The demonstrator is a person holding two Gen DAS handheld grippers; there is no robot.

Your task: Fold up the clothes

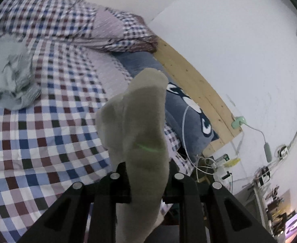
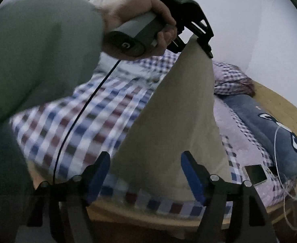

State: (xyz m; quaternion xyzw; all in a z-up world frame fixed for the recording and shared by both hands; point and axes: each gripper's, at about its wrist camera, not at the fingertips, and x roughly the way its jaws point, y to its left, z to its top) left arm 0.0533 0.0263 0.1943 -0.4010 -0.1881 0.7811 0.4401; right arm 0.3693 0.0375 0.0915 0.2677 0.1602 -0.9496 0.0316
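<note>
1. The sock (image 1: 142, 133), pale beige, was held up in the air above the bed (image 1: 47, 133), pinched at one end between the fingers of the left gripper (image 1: 146, 184). In the right wrist view the same sock (image 2: 180, 117) hung as a long flat strip from the left gripper (image 2: 197, 42) down toward the camera.
2. The left gripper's fingers were pressed together on the fabric. A hand (image 2: 148, 24) gripped its grey handle; a grey-green sleeve (image 2: 39, 46) filled the left of that view, and a black cable (image 2: 83, 109) trailed from the handle.
3. The right gripper (image 2: 146, 174) stood spread, its blue pads (image 2: 190, 174) wide apart, with the sock's lower end between them; whether either pad touched it could not be told.
4. A crumpled pale green garment (image 1: 11, 77) lay on the checked bedsheet, well apart from the sock.
5. A blue cushion (image 1: 188, 117) lay along the wooden bed frame (image 1: 197, 85). A phone (image 2: 255, 174) rested on the sheet beside the cushion.
</note>
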